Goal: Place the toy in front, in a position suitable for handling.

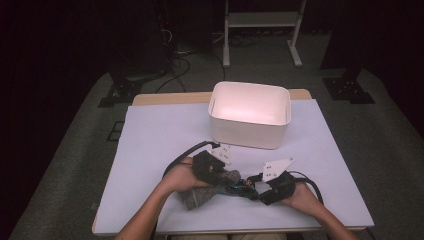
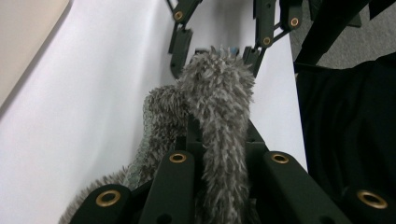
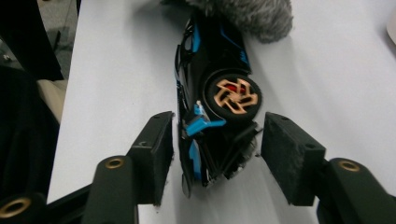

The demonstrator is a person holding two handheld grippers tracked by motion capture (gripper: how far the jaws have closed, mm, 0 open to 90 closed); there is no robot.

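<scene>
A grey fuzzy sock (image 1: 202, 194) lies on the white sheet near the front edge. My left gripper (image 1: 224, 176) is shut on it, and in the left gripper view the sock's fuzz (image 2: 217, 93) is pinched between my jaws (image 2: 219, 140). A black and blue toy car (image 3: 210, 93) with an orange wheel lies on its side, its far end hidden under the sock. My right gripper (image 3: 217, 156) straddles the car's near end with its jaws open; small gaps show beside both pads. In the high view the car (image 1: 243, 185) lies between the two grippers, the right gripper (image 1: 257, 189) on its right.
A white rectangular bin (image 1: 250, 131) stands open at the back middle of the white sheet (image 1: 160, 135). A person's forearms come in from the bottom edge. A white frame stand (image 1: 262, 22) and cables sit on the floor beyond the table.
</scene>
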